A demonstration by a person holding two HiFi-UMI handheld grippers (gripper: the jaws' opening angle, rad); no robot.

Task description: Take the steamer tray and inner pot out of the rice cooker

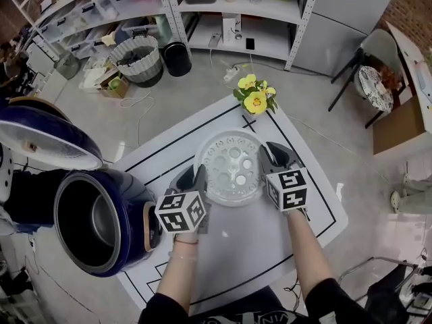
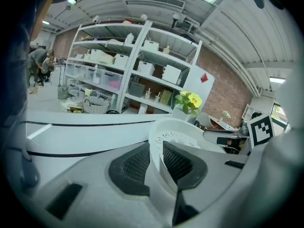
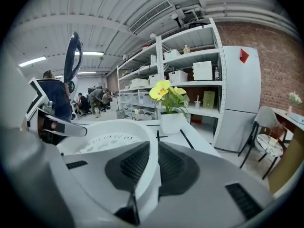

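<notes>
Head view shows a white, black-lined table (image 1: 250, 262) bearing a glossy dark-blue rice cooker (image 1: 131, 191) with the round metal inner pot (image 1: 101, 223) still inside. Just right of the cooker sits the round, perforated white plastic steamer tray (image 1: 233, 167). The left gripper (image 1: 196, 177) and right gripper (image 1: 268, 156) each pinch its thin rim between mesh-textured dark pads.
</notes>
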